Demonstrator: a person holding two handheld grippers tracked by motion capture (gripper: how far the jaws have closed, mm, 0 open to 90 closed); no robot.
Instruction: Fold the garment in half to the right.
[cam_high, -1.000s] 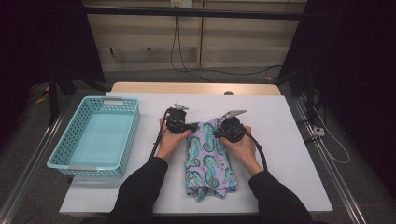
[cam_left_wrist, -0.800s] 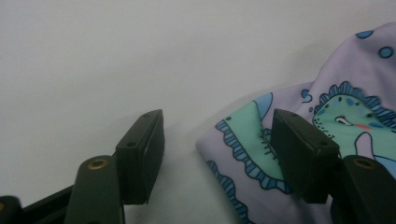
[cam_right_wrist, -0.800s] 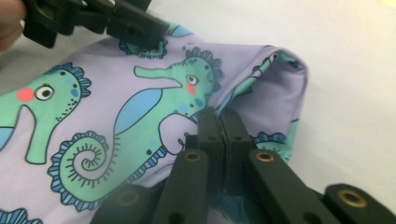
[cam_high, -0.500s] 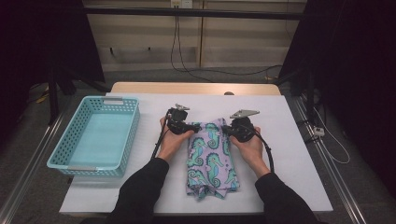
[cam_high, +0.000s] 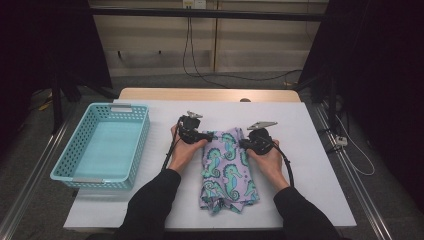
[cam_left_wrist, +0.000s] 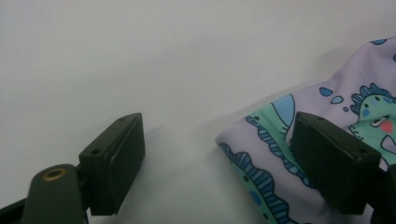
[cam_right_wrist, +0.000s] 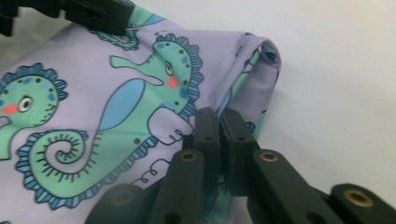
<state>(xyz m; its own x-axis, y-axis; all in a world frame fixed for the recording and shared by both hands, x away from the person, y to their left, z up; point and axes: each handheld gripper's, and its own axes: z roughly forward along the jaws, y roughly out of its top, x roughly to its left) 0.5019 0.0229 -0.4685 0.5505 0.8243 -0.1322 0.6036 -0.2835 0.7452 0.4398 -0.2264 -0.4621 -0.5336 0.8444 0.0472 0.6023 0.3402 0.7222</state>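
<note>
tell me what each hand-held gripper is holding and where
Right hand-held gripper pinches the seahorse-print cloth at its right edge. Left hand-held gripper, jaws just opened, holds nothing.

One seahorse-print cloth (cam_high: 227, 167), one turquoise basket (cam_high: 102, 145), two tools, left (cam_high: 196, 135) and right (cam_high: 250, 144), one white counter (cam_high: 310, 150).

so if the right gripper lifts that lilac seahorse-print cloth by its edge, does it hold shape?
Probably not: the folded lilac seahorse-print cloth shows soft rumpled edges, so it would likely droop and unfold. It looks thin, likely light. The right gripper pinches only one edge.
</note>
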